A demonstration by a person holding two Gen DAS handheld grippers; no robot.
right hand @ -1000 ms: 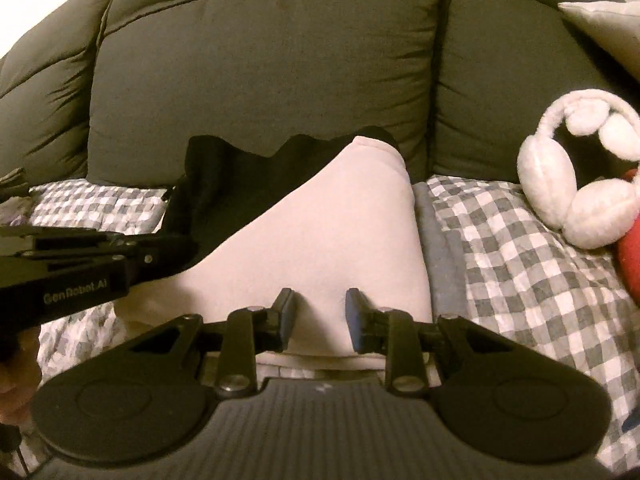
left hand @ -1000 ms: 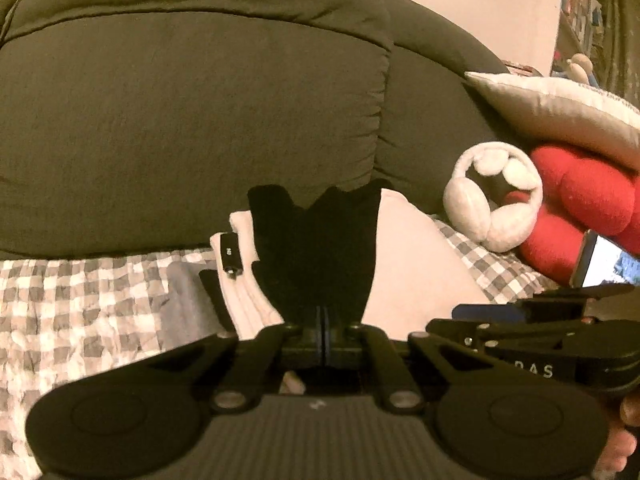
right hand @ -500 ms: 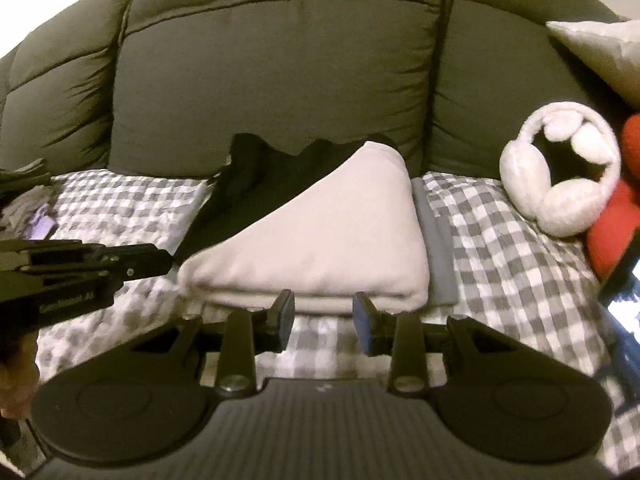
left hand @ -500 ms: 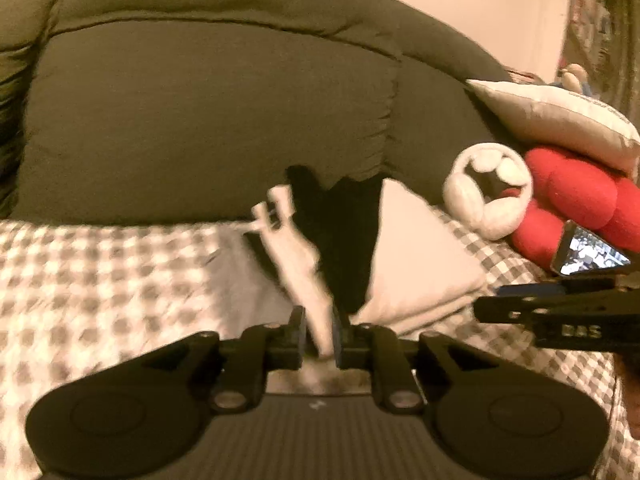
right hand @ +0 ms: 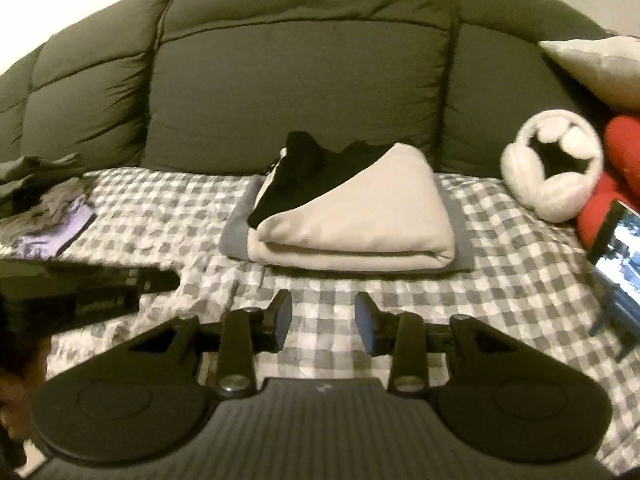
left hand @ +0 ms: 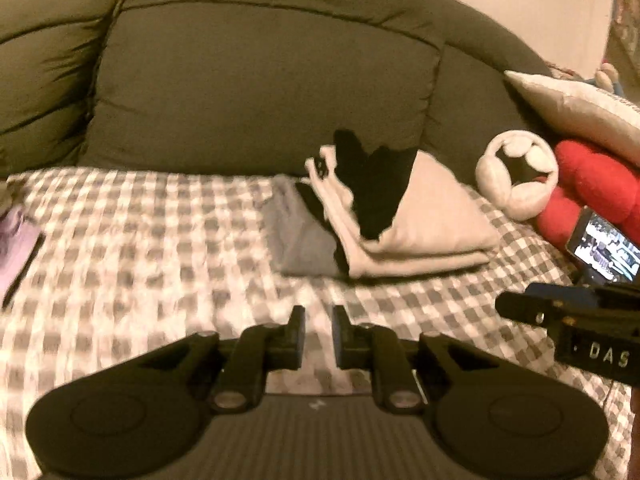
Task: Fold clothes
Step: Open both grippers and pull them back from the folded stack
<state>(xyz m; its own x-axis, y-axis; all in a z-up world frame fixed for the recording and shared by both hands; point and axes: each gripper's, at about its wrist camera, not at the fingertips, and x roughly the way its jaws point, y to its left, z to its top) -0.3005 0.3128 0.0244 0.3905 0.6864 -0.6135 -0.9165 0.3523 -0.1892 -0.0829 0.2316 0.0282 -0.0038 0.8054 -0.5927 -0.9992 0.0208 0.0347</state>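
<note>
left tool [left hand: 319, 330]: fingers apart by a narrow gap, nothing between them, only checkered bed cover [left hand: 140, 240] showing through. it hangs over the cover, short of the clothes.

right tool [right hand: 323, 322]: fingers set wide, nothing between them. it also hangs over the checkered cover, with the clothes straight ahead and clear of the fingertips.

folded stack: a cream garment [right hand: 360, 216] folded into a thick wedge lies on the cover ahead of both tools, its rolled fold edge facing the right tool. a black garment [right hand: 304, 176] lies on its far left part, running back toward the dark green cushion [right hand: 300, 88] behind. a grey garment [right hand: 234, 236] lies flat underneath, its edges showing to the left and right of the cream one. in the left wrist view the same stack sits ahead and to the right of the left tool, and a cream strip with a small dark tag shows on its left side; detail there is blurred.

to the left of the right tool: the left tool seen from the side, and beyond it a loose heap of lilac and grey clothing [right hand: 52, 220] at the cover's edge.

to the right of the stack: white fluffy earmuffs [right hand: 552, 168], a red plush toy [right hand: 616, 176], a pale pillow [right hand: 600, 64] above them, and a phone [right hand: 620, 248] propped with its screen lit.
</note>
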